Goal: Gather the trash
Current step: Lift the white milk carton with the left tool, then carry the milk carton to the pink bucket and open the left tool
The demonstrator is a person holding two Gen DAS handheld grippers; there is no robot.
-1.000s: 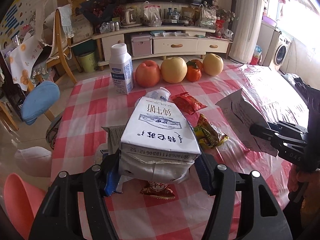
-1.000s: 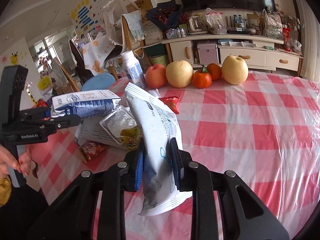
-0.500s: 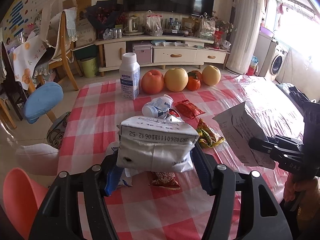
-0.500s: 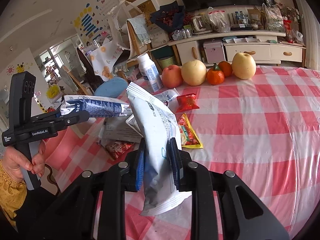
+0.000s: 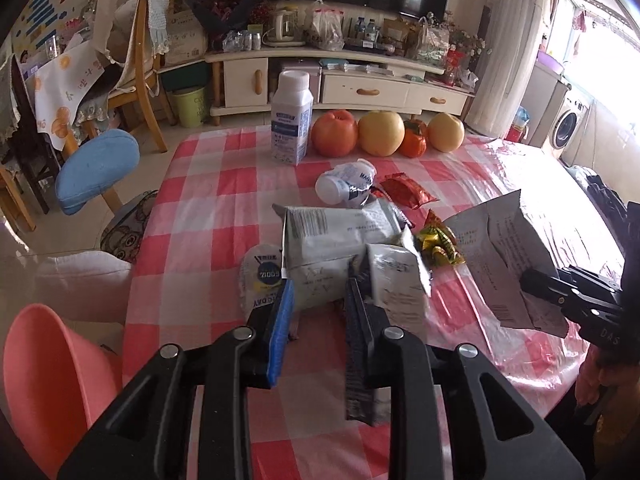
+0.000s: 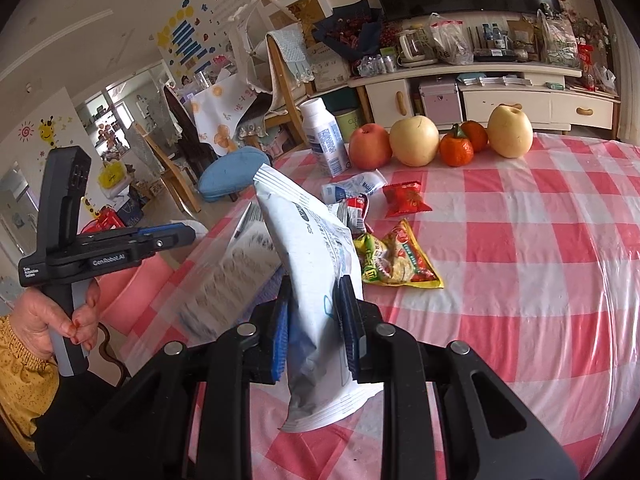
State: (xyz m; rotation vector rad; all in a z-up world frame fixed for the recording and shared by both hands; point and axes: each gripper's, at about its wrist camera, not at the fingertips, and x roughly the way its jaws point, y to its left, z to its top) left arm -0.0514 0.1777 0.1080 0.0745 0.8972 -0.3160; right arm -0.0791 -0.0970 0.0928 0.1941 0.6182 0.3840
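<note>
Left gripper [image 5: 320, 300] fingers have just closed, empty, at lower centre; right gripper [image 6: 314, 312] pinches a white bag [image 6: 316, 264]; next likely the pink bin [image 5: 52, 384], lower left, for the bag.

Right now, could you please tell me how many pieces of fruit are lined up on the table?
5: a red apple beside the bottle, a pear, two orange fruits one behind the other, and a second pear rightmost.

Fruit [image 5: 380, 134] lines the table's [image 5: 208, 240] far edge, wrappers [image 5: 404, 192] before it.
</note>
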